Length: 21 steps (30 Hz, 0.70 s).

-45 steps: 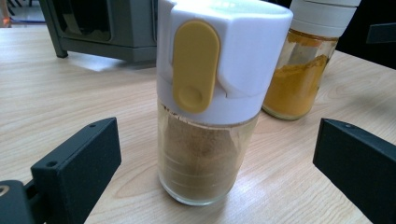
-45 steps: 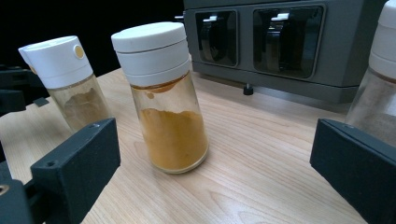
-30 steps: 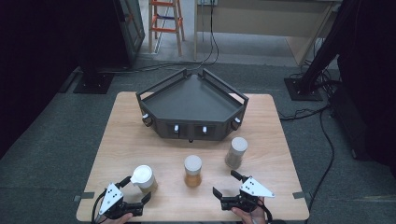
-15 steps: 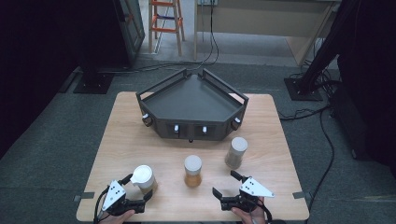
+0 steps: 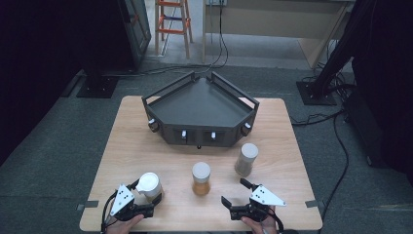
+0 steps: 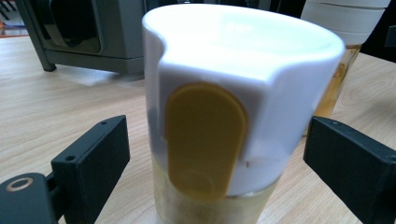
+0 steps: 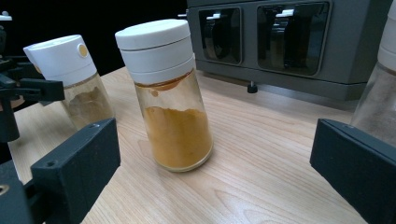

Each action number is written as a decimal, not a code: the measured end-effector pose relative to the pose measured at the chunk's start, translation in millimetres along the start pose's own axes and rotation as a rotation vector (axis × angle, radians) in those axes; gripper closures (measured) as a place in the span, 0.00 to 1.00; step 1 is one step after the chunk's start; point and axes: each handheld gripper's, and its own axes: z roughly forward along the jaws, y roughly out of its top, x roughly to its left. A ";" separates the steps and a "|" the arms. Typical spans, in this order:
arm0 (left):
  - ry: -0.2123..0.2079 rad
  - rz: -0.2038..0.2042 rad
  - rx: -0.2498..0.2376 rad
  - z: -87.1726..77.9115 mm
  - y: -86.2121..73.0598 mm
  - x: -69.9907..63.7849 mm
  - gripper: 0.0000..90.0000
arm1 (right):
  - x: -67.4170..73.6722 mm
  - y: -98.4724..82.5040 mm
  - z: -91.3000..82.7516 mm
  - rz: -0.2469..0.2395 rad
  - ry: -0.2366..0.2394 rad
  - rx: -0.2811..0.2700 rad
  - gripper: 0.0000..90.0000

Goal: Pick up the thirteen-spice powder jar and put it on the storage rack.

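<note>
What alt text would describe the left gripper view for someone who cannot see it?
A white-capped spice jar with a yellow flip tab stands on the wooden table between the left gripper's two black jaws, which have just been closing but are not touching it. A dark grey tray sits behind.

Before me, wooden table [image 5: 141, 146], light grain. At its far half, dark grey wedge-shaped tray rack [image 5: 199, 105], raised rim, small knobs along near face. Mid-table, jar of orange powder [image 5: 201, 178], white screw lid, upright. To its right and slightly farther, jar of pale grey powder [image 5: 246, 159], white lid, upright, just in front of rack's right corner. Beyond table, grey carpet floor [image 5: 58, 161], black cables [image 5: 336, 122], orange stepladder [image 5: 173, 24], black stand base [image 5: 96, 87].
</note>
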 end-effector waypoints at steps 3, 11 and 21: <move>0.001 0.005 0.001 1.6 0.6 0.4 0.17 | -0.5 0.0 0.8 0.003 0.002 0.003 0.02; -0.004 0.017 0.002 5.6 1.4 1.0 0.33 | -0.1 -0.5 1.8 0.004 0.005 0.008 0.02; -0.003 0.023 0.003 2.0 6.6 -2.1 0.34 | 0.2 -0.8 1.8 0.003 0.010 0.012 0.02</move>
